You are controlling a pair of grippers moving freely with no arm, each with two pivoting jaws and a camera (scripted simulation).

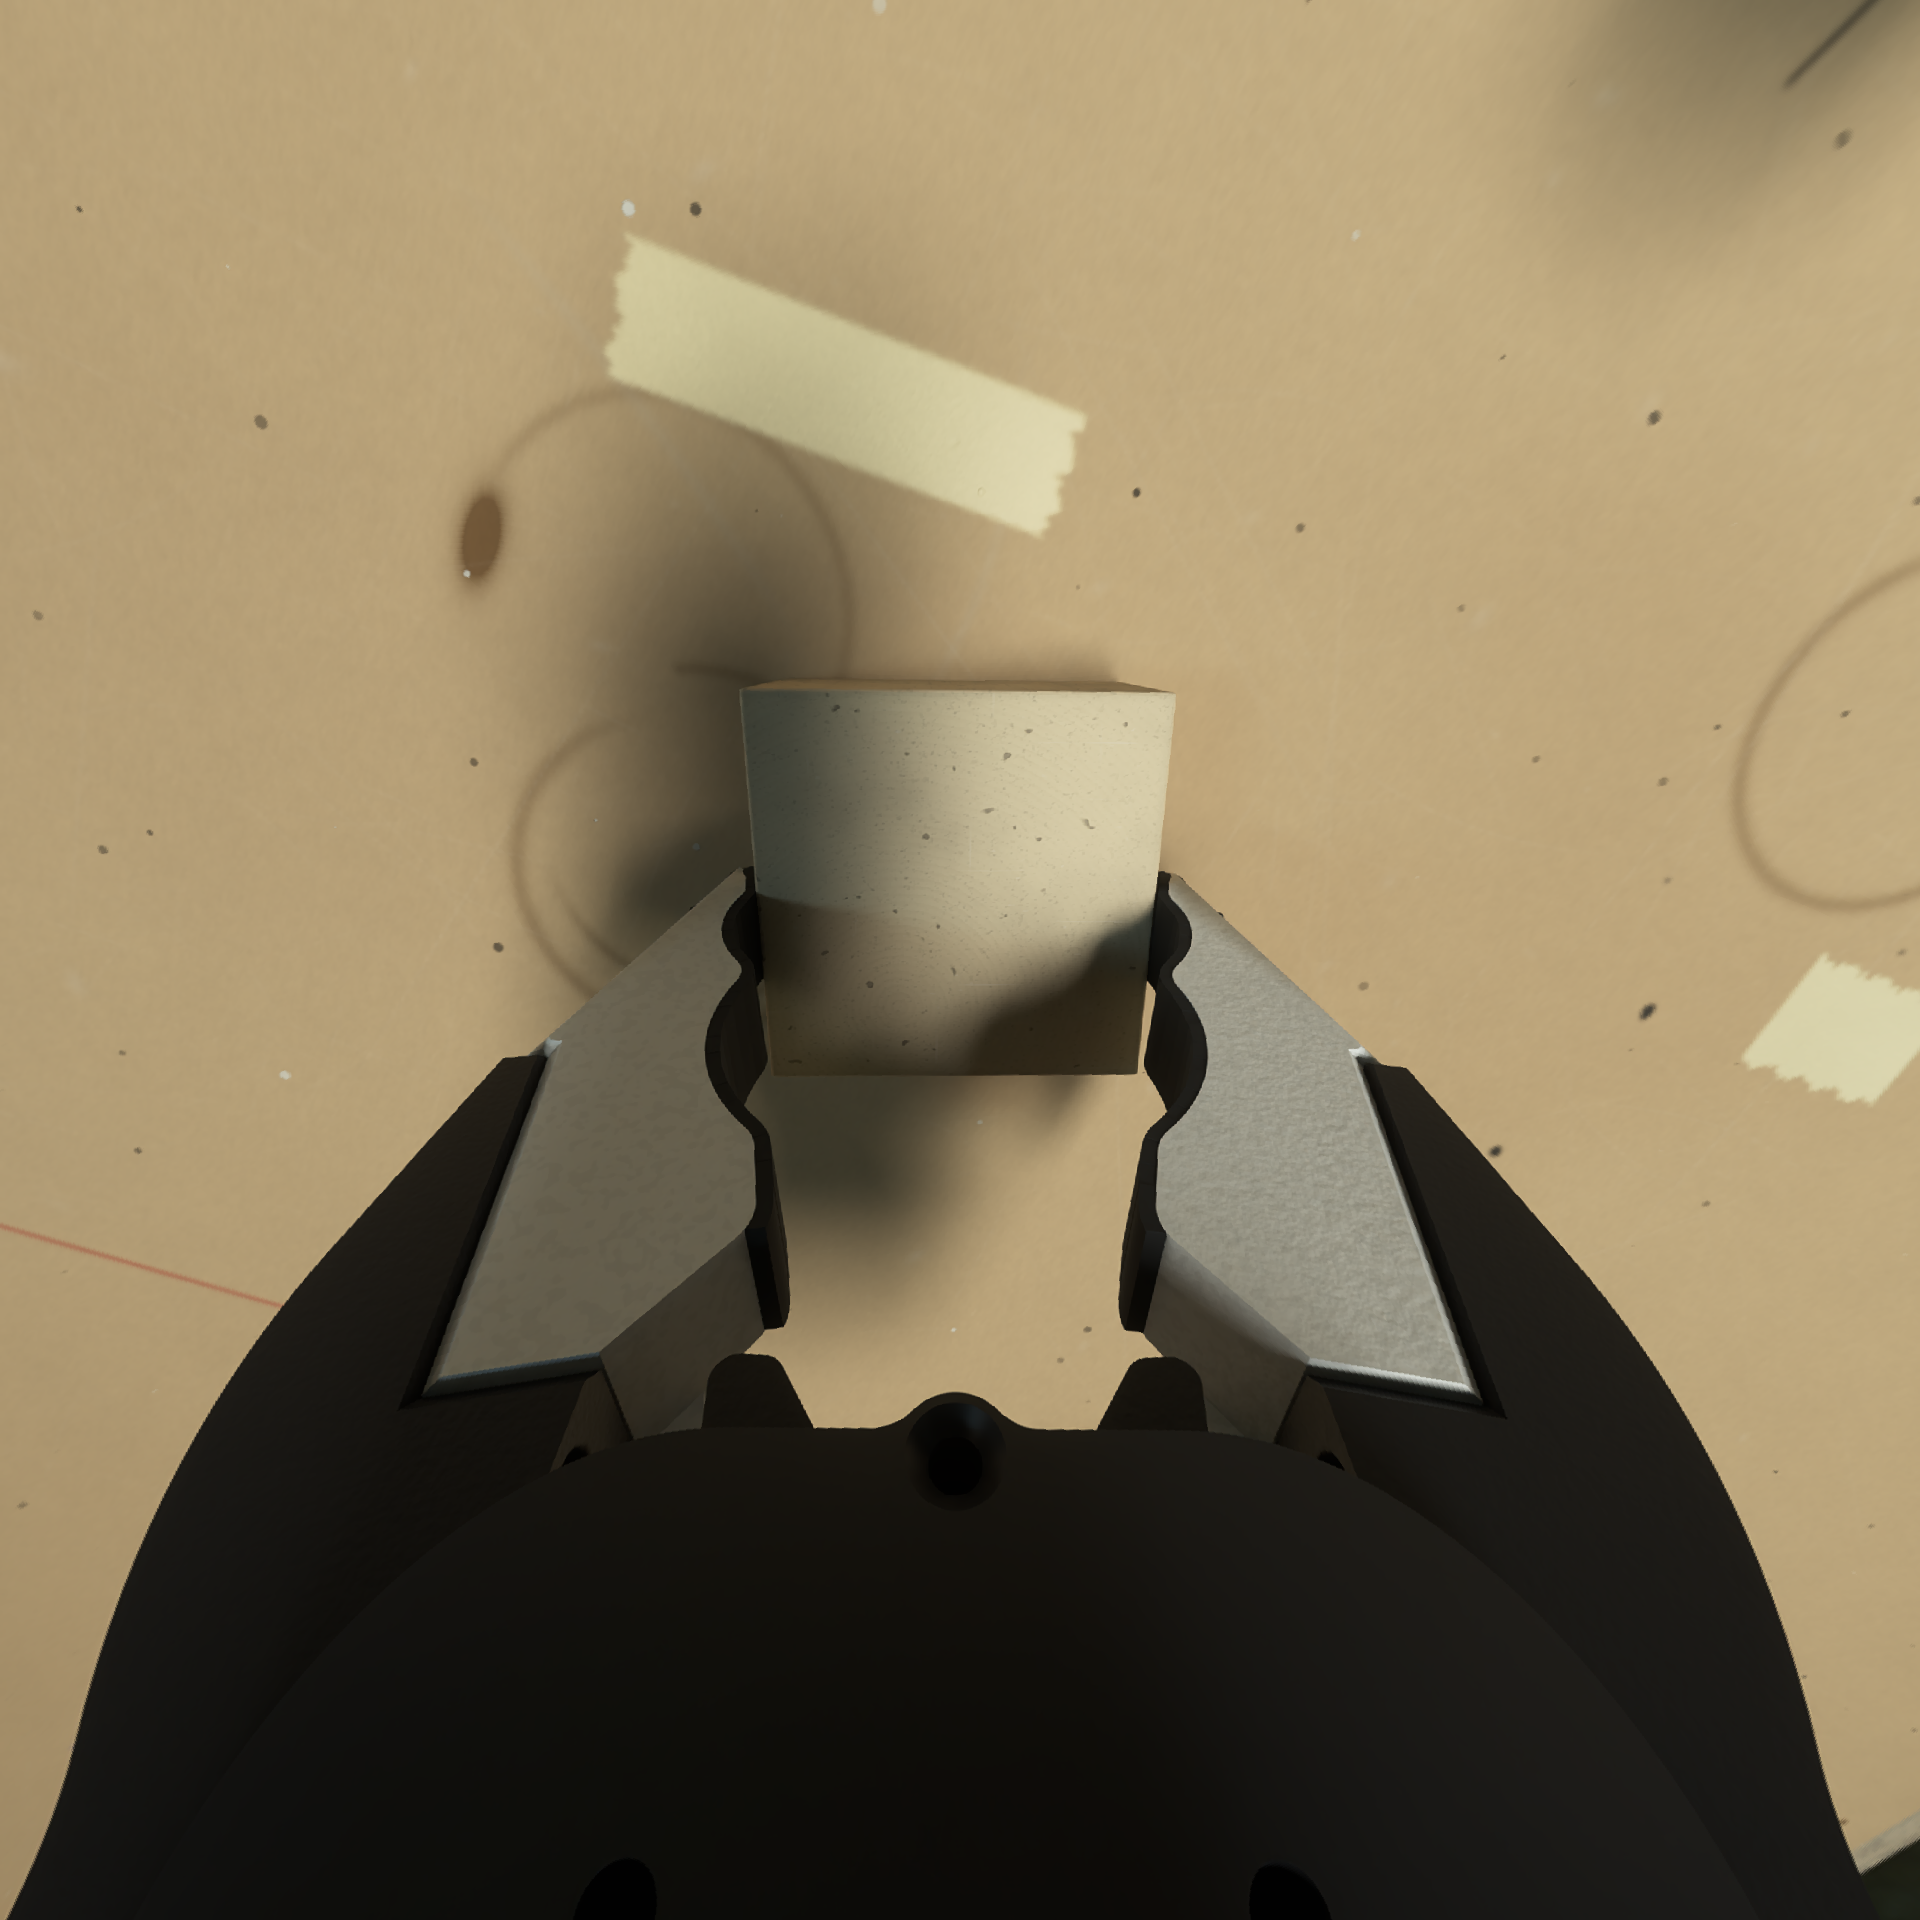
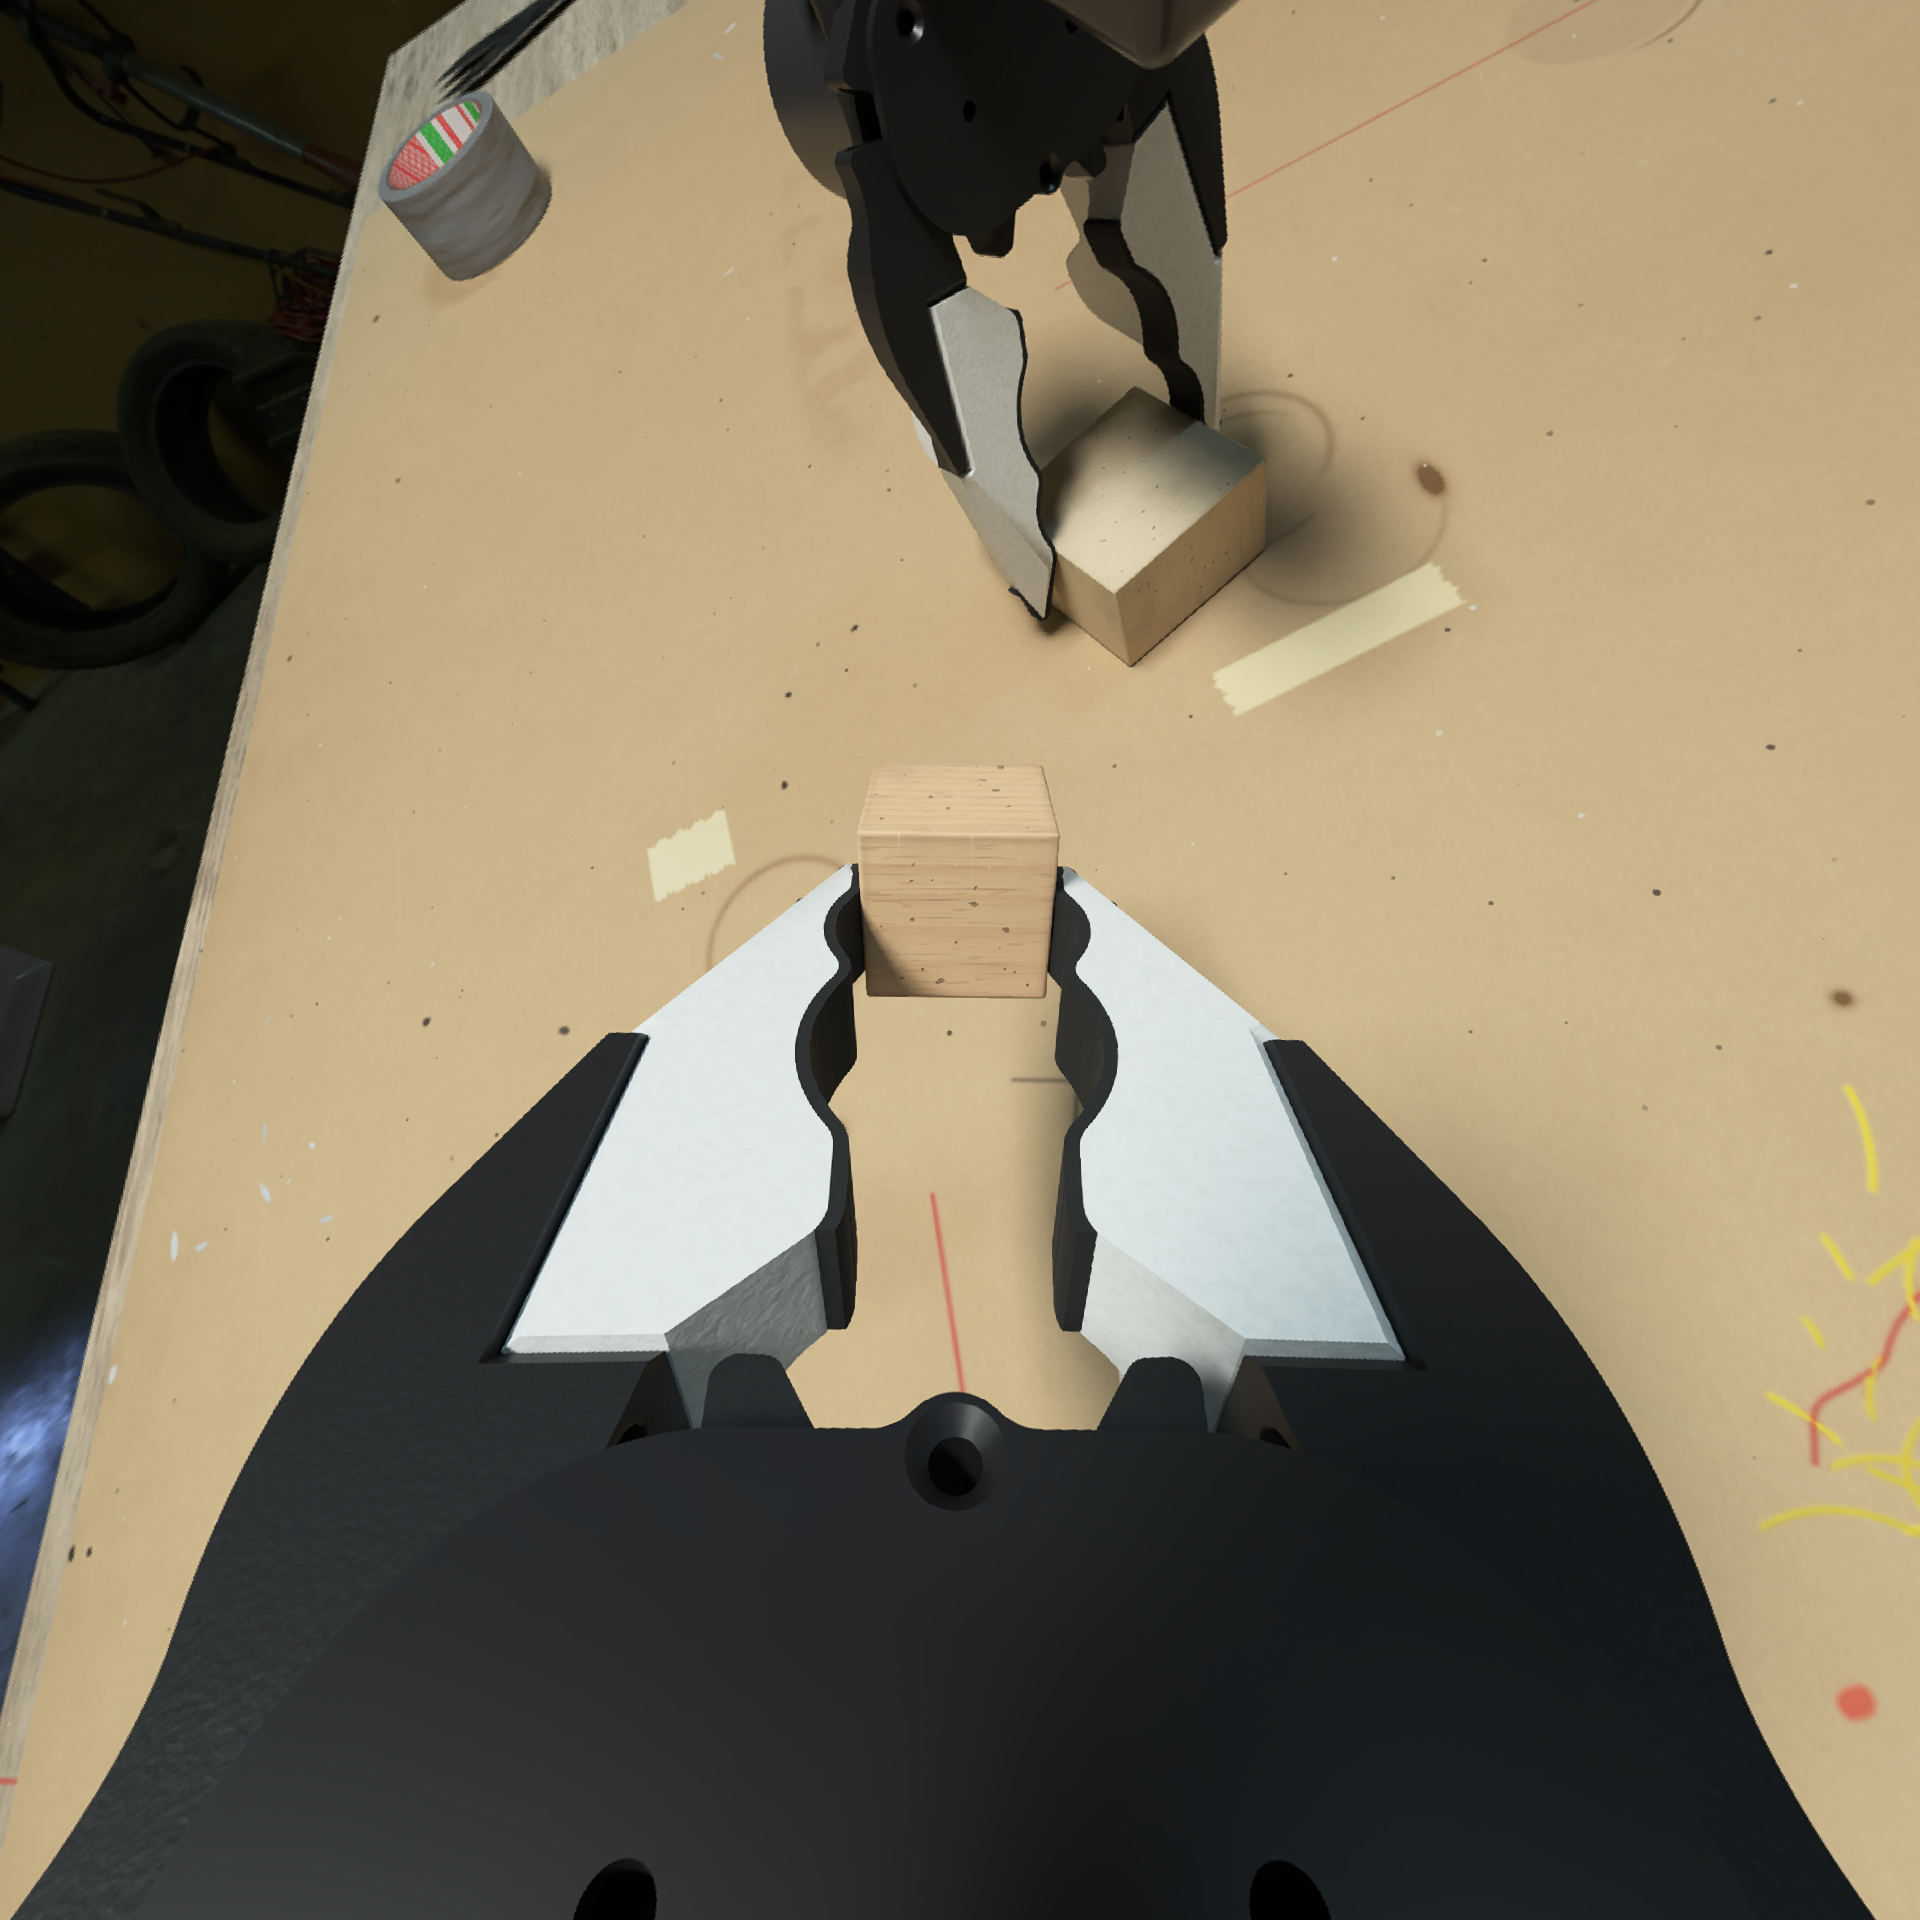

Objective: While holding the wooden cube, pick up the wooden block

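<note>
The wooden block (image 1: 956, 790), pale and larger, stands on the tan table (image 1: 312, 312). My left gripper (image 1: 956, 894) is closed around it, with its fingertips pressed on the block's left and right sides. The right wrist view shows this block (image 2: 1174, 540) resting on the table with the left gripper (image 2: 1117, 499) coming down over it from above. My right gripper (image 2: 956, 883) is shut on the small wooden cube (image 2: 956, 831) and holds it at the fingertips above the table, nearer than the block.
A grey tape roll (image 2: 462, 187) stands near the table's far left corner. Flat masking-tape strips (image 1: 842, 384) (image 2: 1340, 639) lie by the block. The table's left edge (image 2: 260, 675) drops to a dark floor with tyres (image 2: 135, 499).
</note>
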